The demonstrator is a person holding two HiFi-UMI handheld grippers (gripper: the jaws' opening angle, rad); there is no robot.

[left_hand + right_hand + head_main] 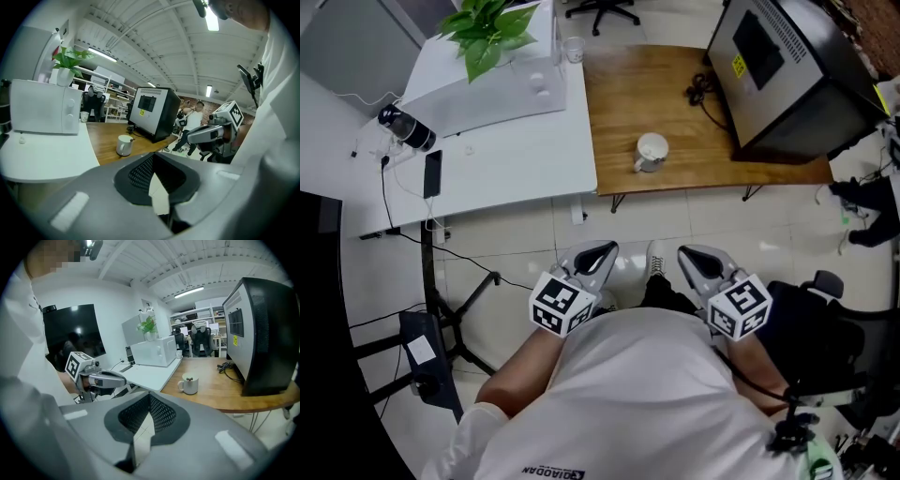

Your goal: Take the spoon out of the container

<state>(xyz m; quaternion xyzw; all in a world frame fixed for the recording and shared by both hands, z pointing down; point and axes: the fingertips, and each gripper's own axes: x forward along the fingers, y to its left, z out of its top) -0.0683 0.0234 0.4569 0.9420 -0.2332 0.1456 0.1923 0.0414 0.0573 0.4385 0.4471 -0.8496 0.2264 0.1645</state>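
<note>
You're at the approach: left tongs (602,253) and right tongs (692,255) both clenched, empty. The dark-handled spoon (189,378) stands in the white ceramic mug (652,152) well ahead of them; next you'll likely need to reach in, unclench and pinch its handle.

Head view looks steeply down; both gripper views face forward, sharing the distant mug (190,384).

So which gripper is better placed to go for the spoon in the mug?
Right, marginally. Both are shut, empty and short of the table, but the mug with the spoon sits slightly nearer the right gripper than the left gripper.
</note>
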